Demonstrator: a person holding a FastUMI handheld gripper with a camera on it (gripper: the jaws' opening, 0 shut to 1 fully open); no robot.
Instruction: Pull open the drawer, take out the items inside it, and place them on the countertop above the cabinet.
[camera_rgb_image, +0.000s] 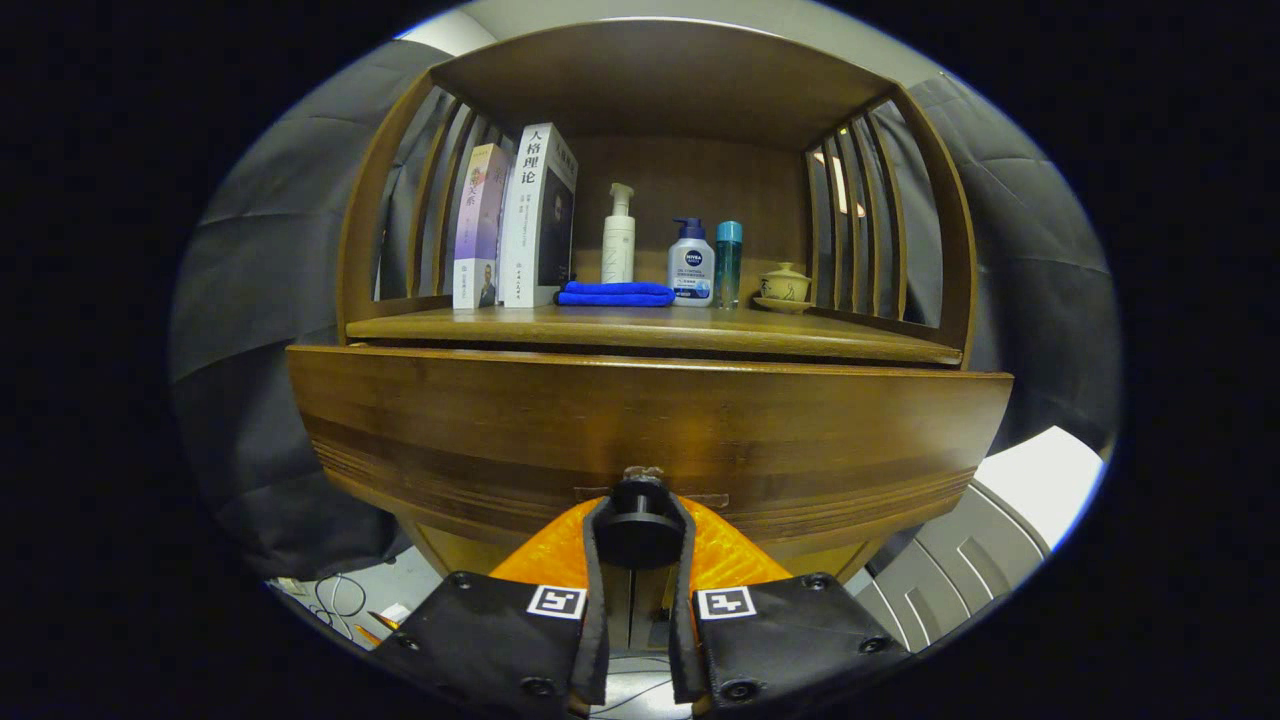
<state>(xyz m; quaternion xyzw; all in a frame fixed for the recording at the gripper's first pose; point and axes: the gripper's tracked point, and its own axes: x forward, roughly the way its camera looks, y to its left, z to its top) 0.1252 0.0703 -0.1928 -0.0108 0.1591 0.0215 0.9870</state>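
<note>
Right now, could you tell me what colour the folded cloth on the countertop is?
Blue: the folded cloth shows best in the gripper view.

On the countertop (650, 330) above the drawer (650, 430) we see books (515, 220) leftmost, then a folded cloth (615, 293), pump bottles (690, 262), and a lidded cup (785, 285) rightmost, while our gripper (638, 530) pinches the drawer's knob (638, 525).

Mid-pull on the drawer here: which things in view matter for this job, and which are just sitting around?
Job:
- drawer
- drawer knob, gripper shut on it
- countertop

Sitting around:
- two books
- blue cloth
- three bottles
- lidded cup
</note>
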